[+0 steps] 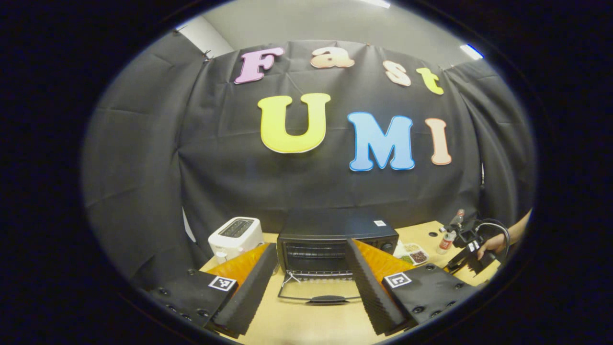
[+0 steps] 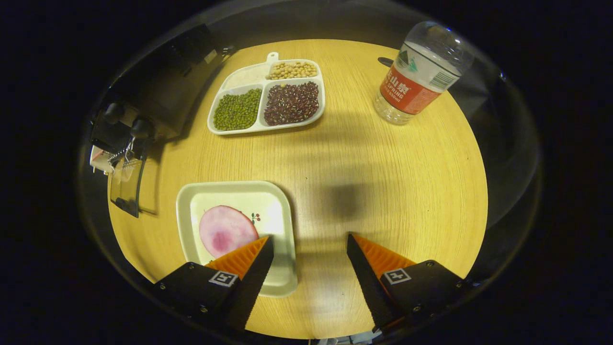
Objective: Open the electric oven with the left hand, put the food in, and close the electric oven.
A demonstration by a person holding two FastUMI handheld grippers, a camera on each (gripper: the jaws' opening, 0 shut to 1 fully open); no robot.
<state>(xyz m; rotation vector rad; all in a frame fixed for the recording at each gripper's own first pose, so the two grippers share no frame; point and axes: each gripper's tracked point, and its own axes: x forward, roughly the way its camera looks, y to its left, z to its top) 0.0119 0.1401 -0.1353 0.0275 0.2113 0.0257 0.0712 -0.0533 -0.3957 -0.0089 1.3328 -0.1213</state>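
- Facing the electric oven (image 1: 335,239) head-on, the left gripper (image 1: 311,282) hangs in front of it with its jaws wide apart and nothing between them.
- The oven door (image 1: 318,287) already lies folded down flat toward the camera, its handle (image 1: 328,299) at the near edge and the rack visible inside; by my reading, the opening step is done.
- A white toaster (image 1: 235,235) stands just left of the oven on the wooden table (image 1: 306,326).
- Over at the right gripper (image 2: 309,268), the jaws are also apart and empty, hovering above the table with the left finger over the near corner of a square plate (image 2: 282,282).
- On that plate lies the food (image 2: 225,230), a round pink slice, flat against the surface, near the oven's front right corner (image 2: 139,124).
- The slice looks thin, soft and probably slick, so pinching it directly risks tearing or dropping it; the plate appears rigid and light.
- The better hold seems to be the plate's raised rim at the near right edge, one finger over and one under, kept level so the slice does not slide.
- A divided tray of beans (image 2: 268,96) and a water bottle (image 2: 416,76) stand farther back, well apart from the plate.
- In the left gripper view the right gripper and the hand (image 1: 493,244) holding it show far right.
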